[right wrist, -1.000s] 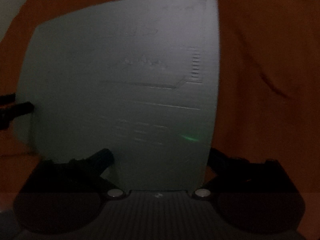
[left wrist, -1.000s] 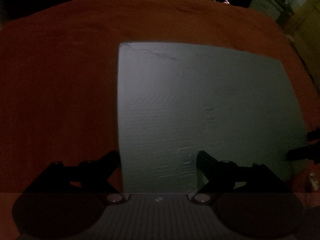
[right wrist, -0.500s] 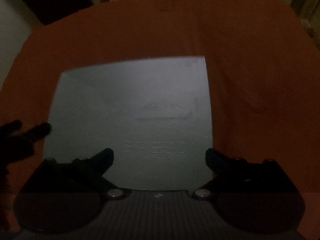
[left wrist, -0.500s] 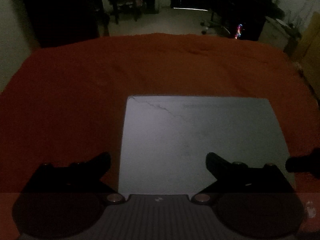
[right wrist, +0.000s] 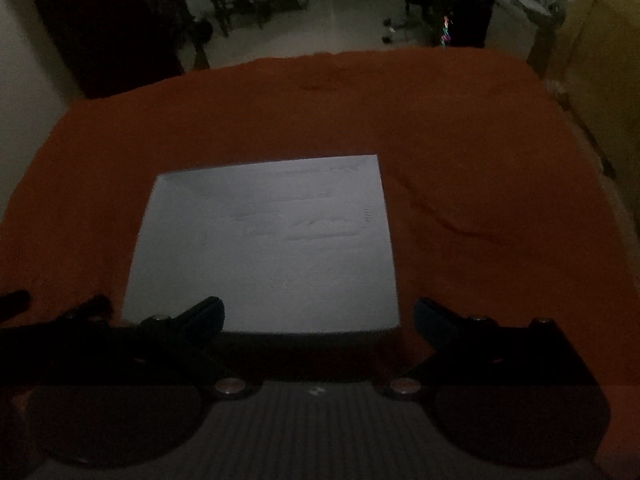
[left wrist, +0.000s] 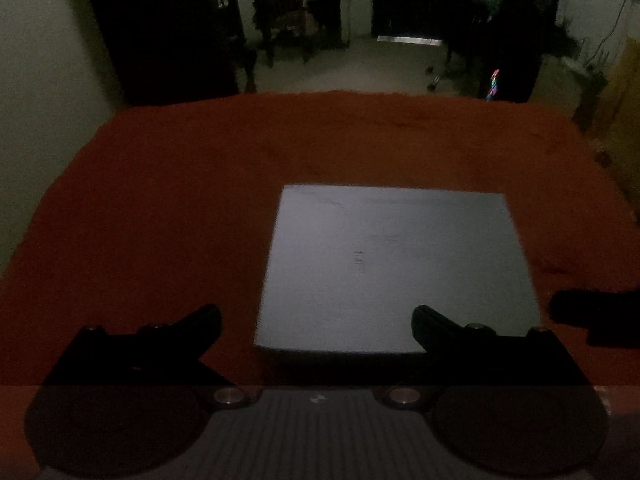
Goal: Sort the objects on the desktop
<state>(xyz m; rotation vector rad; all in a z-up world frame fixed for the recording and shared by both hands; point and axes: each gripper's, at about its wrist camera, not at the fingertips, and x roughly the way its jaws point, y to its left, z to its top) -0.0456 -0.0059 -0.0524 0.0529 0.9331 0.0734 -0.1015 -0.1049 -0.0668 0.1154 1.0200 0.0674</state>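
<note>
We are working in a dim room, over a table draped in an orange-red cloth (left wrist: 168,208), with a dark wooden chair (left wrist: 280,12) standing on the pale floor beyond the far edge. A flat, pale grey rectangular sheet (left wrist: 392,268) is lying on the cloth, and faint embossed lines are showing on its upper face; we cannot read them. We are holding the left gripper (left wrist: 316,324) above the near edge of the sheet with its jaws spread wide and nothing between them: its left fingertip is lying over bare cloth just beside the sheet, and its right fingertip is overlapping the sheet's near right portion. We are holding the right gripper (right wrist: 318,316) likewise spread wide and empty, its left fingertip overlapping the near edge of the sheet (right wrist: 264,248) and its right fingertip lying over cloth (right wrist: 500,184) just past the sheet's near right corner. In the left wrist view, the tip of the right gripper (left wrist: 592,312) is appearing as a dark shape beside the sheet's right edge.
</note>
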